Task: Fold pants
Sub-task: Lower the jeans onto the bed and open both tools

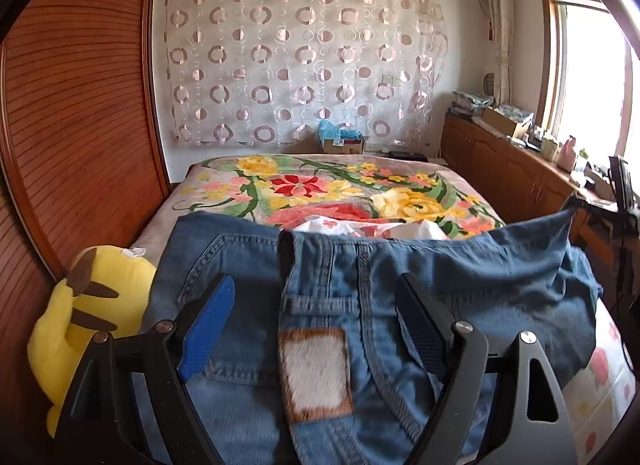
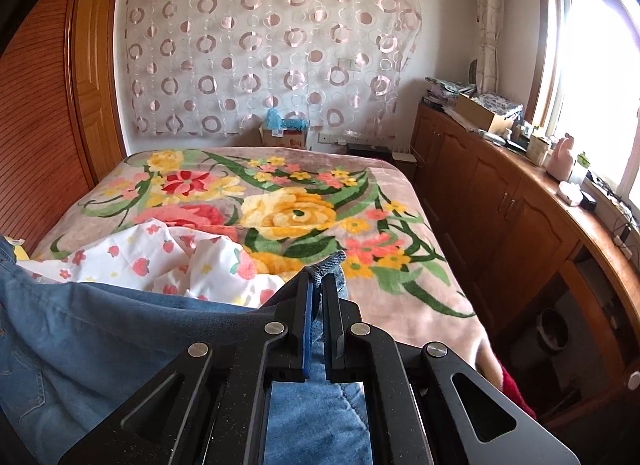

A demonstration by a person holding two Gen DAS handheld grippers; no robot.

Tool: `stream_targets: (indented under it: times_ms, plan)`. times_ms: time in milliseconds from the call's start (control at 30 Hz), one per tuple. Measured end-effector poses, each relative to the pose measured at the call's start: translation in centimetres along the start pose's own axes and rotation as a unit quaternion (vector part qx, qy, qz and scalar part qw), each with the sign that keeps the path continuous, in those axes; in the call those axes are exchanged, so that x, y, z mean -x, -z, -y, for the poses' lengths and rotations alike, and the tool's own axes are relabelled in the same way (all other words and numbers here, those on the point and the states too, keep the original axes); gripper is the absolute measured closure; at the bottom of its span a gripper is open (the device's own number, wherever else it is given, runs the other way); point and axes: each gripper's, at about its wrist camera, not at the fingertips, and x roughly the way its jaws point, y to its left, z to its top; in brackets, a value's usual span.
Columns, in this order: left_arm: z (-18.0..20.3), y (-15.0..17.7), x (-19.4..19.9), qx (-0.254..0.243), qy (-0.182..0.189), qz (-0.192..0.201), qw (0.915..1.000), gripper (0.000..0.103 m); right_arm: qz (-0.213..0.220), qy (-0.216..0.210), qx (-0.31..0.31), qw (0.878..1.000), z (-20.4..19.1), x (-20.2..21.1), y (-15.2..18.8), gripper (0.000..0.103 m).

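Blue jeans (image 1: 360, 305) spread over the near end of the bed, top part up, with a light fuzzy patch (image 1: 316, 375) by the belt line. Left gripper (image 1: 316, 285) low over the jeans, fingers spread wide, blue pad (image 1: 208, 325) at 9 o'clock of the patch and dark pad (image 1: 424, 325) at 3 o'clock. Nothing pinched between them; cloth just lying under the gap.

Right gripper (image 2: 317, 285) squeezed almost tight shut on a small bunched corner of the jeans (image 2: 100, 329). That corner sticking up a little past the fingertips. Rest of the denim running from there toward 8 o'clock in the right wrist view, and more of it under the gripper body toward 6 o'clock.

Flowery blanket (image 2: 280, 205) covering the bed beyond the jeans, toward 12 o'clock. White sheet with little strawberries (image 2: 160, 261) crumpled just past the jeans, touching them. Yellow plush toy (image 1: 84, 325) at 9 o'clock in the left wrist view, squeezed between the jeans and the brown wooden wall (image 1: 72, 125). Curtain with pink rings (image 1: 300, 57) far off at 12 o'clock. Wooden cupboards (image 2: 500, 205) along 3 o'clock under the bright window (image 2: 600, 85).
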Motion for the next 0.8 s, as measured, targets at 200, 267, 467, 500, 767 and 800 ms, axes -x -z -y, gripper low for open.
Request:
stream_targets:
  times_ms: [200, 267, 467, 500, 767, 800]
  plan:
    - [1.4, 2.5, 1.0, -0.009, 0.02, -0.022, 0.9995, 0.02, 0.009, -0.012, 0.007, 1.0, 0.4, 2.4, 1.8, 0.068]
    - [2.1, 3.1, 1.5, -0.014, 0.025, -0.022, 0.9994, 0.02, 0.009, -0.01, 0.009, 1.0, 1.0, 2.9, 2.9, 0.064]
    - [4.0, 5.1, 3.3, -0.028, 0.044, -0.025, 0.9984, 0.02, 0.002, -0.034, -0.015, 0.999, 3.3, 5.8, 6.1, 0.063]
    - [4.3, 5.4, 3.7, -0.027, 0.046, -0.024, 0.9983, 0.02, -0.001, -0.036, -0.018, 0.999, 3.6, 6.2, 6.6, 0.063]
    - [5.7, 7.5, 5.7, -0.03, 0.057, -0.031, 0.9974, 0.02, -0.032, -0.052, -0.045, 0.997, 5.7, 8.7, 9.8, 0.063]
    - [5.7, 7.7, 6.0, -0.03, 0.056, -0.031, 0.9975, 0.02, -0.035, -0.057, -0.048, 0.997, 5.8, 9.0, 9.8, 0.063]
